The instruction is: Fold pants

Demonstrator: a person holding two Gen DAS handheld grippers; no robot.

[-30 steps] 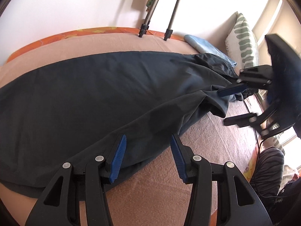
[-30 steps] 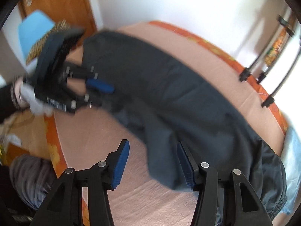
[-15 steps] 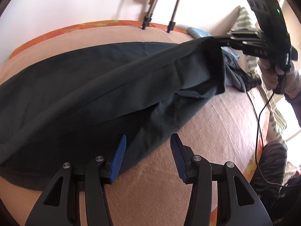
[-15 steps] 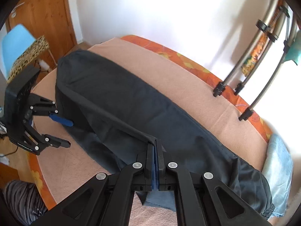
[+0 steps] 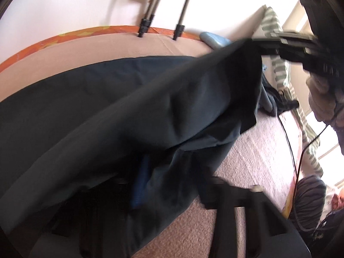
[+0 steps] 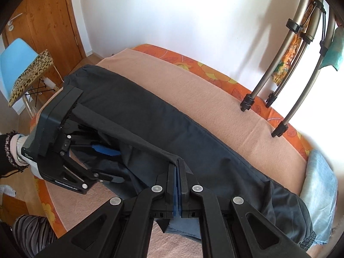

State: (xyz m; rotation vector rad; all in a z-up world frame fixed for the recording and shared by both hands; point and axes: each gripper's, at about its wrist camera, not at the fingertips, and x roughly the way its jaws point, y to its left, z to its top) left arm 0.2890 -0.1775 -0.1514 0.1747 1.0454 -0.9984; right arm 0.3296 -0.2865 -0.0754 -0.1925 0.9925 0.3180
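Dark navy pants (image 6: 193, 129) lie lengthwise on a bed with a peach blanket (image 6: 193, 90). My right gripper (image 6: 178, 167) is shut on the near edge of the upper leg and holds it lifted; it shows at the upper right of the left wrist view (image 5: 264, 45). My left gripper (image 6: 107, 157) is open, pushed under the lifted leg with cloth between its fingers. In the left wrist view the pants (image 5: 150, 107) drape over its fingers; one blue pad (image 5: 140, 180) shows through the blur.
A drying rack's metal legs (image 6: 279, 81) stand on the far edge of the bed. A light blue cloth (image 6: 318, 185) and a striped pillow (image 5: 277, 49) lie at the head end. A blue chair with a leopard cushion (image 6: 25, 73) stands by the wooden door.
My right gripper closed on the leg edge and lifted it. My left gripper has moved forward under the raised cloth, which now covers its fingers.
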